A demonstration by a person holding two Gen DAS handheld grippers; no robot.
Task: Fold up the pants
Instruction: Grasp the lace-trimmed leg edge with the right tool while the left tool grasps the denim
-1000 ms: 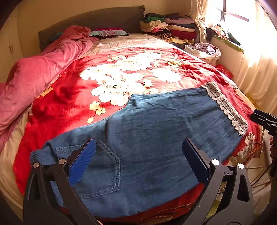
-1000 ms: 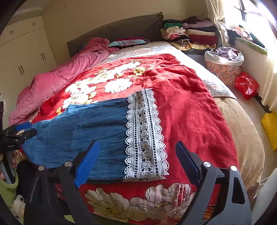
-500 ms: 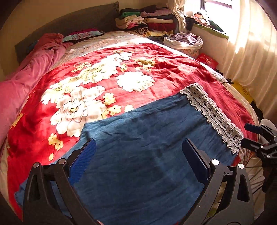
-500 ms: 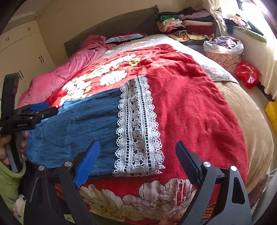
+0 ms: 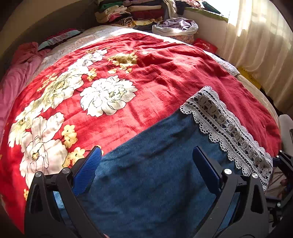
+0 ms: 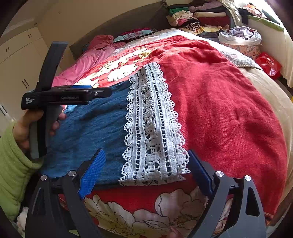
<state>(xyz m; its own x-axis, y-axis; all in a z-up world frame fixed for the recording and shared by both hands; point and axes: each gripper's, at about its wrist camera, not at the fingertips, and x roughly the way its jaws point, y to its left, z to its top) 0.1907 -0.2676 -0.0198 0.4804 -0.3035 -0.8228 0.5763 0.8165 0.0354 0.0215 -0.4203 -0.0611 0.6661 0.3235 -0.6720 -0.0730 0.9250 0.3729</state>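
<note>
Both pairs of fingers stood wide apart and held nothing. Between its blue pads the left gripper (image 5: 146,164) hovered low over the blue denim of the pants (image 5: 155,183), its left pad (image 5: 87,170) over the line where denim met the red floral blanket (image 5: 155,73), its right pad (image 5: 205,168) over plain denim just short of the white lace hem (image 5: 228,131). Whether either pad touched the cloth could not be told. The right gripper (image 6: 144,168) framed the near end of that lace hem (image 6: 153,128) between its fingers, the left pad (image 6: 91,174) over denim and the right pad (image 6: 199,172) at the lace's outer corner, above the blanket's (image 6: 219,109) flowered drop at the foot edge of the bed.

The pants (image 6: 91,128) lay flat along the foot edge of the bed, lace hem toward its right side. In the right wrist view the left gripper (image 6: 102,94) showed side-on above the denim, gripped by a hand (image 6: 23,128) in a green sleeve (image 6: 11,174).

Farther off, a pink duvet (image 6: 87,58) lay bunched along the left edge, folded clothes (image 6: 197,16) were stacked near the head corner, and a laundry basket (image 6: 239,40) and a red bag (image 6: 269,64) sat on the floor beside the right edge.
</note>
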